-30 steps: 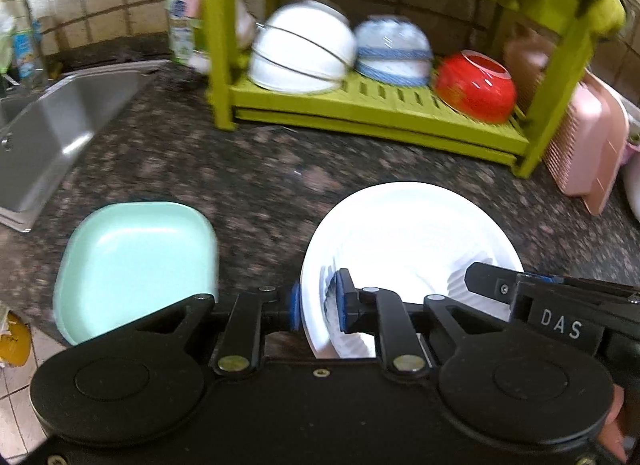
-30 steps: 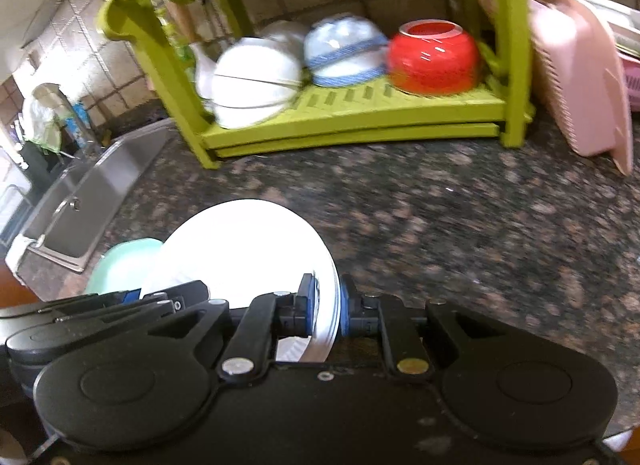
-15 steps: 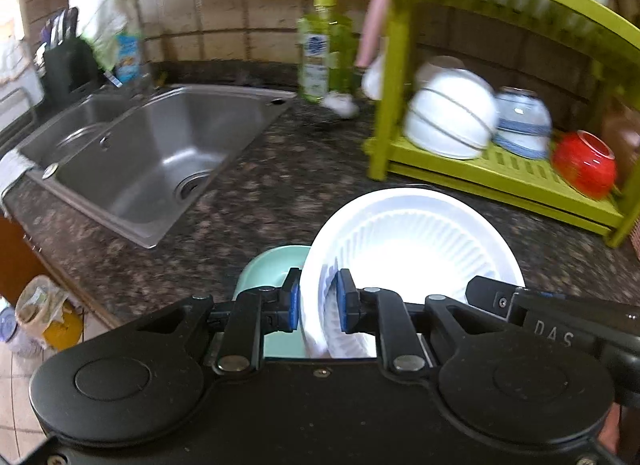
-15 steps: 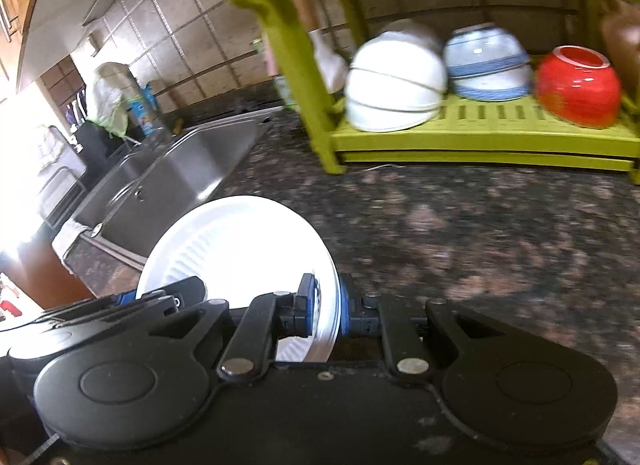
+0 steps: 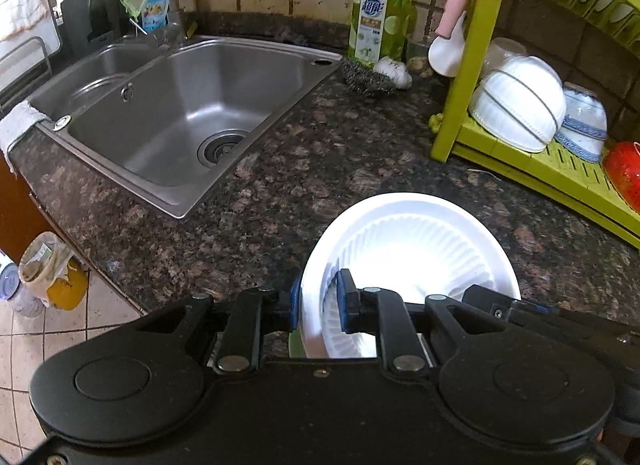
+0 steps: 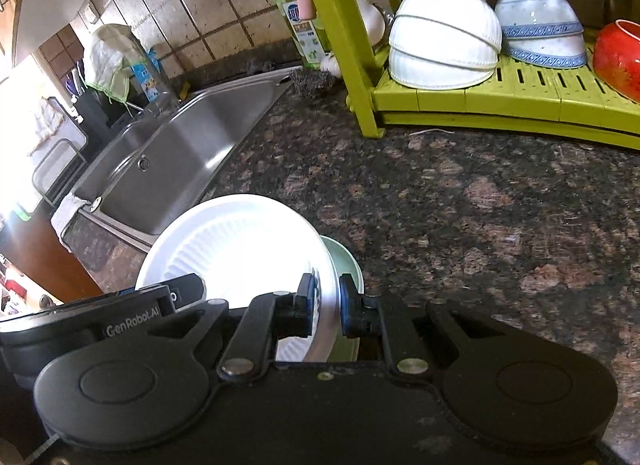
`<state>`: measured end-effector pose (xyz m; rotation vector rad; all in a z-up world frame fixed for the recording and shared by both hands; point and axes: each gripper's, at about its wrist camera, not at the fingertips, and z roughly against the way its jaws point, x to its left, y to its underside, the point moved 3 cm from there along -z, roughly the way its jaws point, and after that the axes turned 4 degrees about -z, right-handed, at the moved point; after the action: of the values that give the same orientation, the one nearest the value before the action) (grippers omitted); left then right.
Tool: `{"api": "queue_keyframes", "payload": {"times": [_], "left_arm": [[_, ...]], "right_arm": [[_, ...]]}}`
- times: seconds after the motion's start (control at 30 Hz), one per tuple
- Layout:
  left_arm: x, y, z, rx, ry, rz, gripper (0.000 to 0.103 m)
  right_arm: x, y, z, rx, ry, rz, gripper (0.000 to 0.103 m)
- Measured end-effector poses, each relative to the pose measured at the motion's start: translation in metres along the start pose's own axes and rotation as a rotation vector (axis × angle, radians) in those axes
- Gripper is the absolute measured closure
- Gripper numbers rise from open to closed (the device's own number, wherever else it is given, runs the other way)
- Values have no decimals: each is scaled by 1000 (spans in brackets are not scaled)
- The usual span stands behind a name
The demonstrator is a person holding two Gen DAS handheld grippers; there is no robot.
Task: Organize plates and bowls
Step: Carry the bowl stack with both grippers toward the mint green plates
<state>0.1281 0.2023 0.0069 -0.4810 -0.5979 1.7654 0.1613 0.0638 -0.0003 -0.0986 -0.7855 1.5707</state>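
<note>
White plate (image 5: 408,241) | clamped: left gripper (image 5: 319,303), right gripper (image 6: 327,299) | above green plate (image 6: 347,265)

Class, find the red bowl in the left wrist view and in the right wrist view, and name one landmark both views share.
Left wrist view: the red bowl sits at the right edge, mid-height, on the green dish rack's lower shelf, cut off by the frame.
Right wrist view: the red bowl is at the upper right edge, on the same shelf.
Shared landmark: the blue-patterned bowl right beside it.
</note>
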Motion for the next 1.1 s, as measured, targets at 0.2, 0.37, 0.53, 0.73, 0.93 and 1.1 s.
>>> {"api": "queue_keyframes", "payload": {"times": [0.2,0.37,0.53,0.73,0.93,1.1], "left_arm": [[2,-2,-9,16,10,8,79],[3,-2,-15,25,5,14,74],[4,-2,-17,26,9,21,72],[5,-1,-18,32,17,34,71],[6,-2,-18,28,22,39,71],[6,-2,-15,17,28,41,67]], "right_arm": [[1,-1,-5,-6,12,9,88],[1,-2,-6,-7,-3,8,85],[1,-2,-6,-10,-3,14,84],[0,-2,-6,-13,0,9,79],[-1,-2,-5,-24,2,12,76],[2,-1,-3,-46,0,31,76]]}}
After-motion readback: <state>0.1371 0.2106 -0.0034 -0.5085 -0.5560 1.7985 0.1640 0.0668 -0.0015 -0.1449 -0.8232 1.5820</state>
